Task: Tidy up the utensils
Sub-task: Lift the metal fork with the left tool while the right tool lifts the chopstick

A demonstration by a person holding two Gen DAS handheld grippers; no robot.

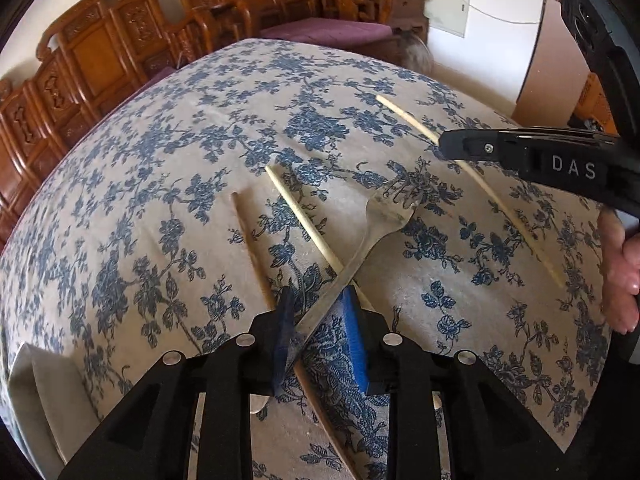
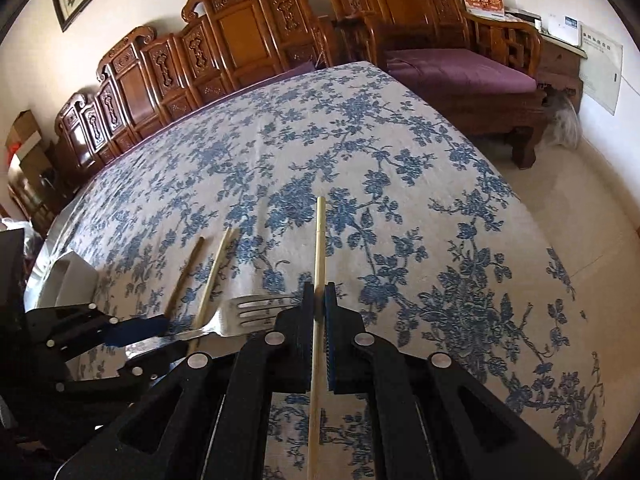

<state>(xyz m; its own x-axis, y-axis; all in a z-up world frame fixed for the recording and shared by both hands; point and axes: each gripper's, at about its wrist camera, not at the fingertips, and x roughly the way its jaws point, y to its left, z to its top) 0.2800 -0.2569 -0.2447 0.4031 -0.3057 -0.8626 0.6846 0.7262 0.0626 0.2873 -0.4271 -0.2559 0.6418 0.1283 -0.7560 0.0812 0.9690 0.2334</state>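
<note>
A steel fork (image 1: 384, 216) points up and to the right over the blue-flowered tablecloth (image 1: 160, 160). Its handle runs between the blue pads of my left gripper (image 1: 317, 293), which is shut on it. The fork crosses above a pale chopstick (image 1: 304, 224), and a darker chopstick (image 1: 252, 248) lies to the left of that. My right gripper (image 2: 319, 308) is shut on a third pale chopstick (image 2: 320, 240) that points straight ahead. In the right wrist view the fork (image 2: 248, 312) and left gripper (image 2: 152, 340) sit at lower left. The right gripper (image 1: 444, 146) reaches in from the right of the left wrist view.
A white container (image 1: 44, 392) stands at the table's left edge, seen also as the white container (image 2: 68, 276). Carved wooden chairs (image 2: 240, 40) and a bench with a purple cushion (image 2: 460, 68) line the far side. A person's hand (image 1: 620, 272) holds the right gripper.
</note>
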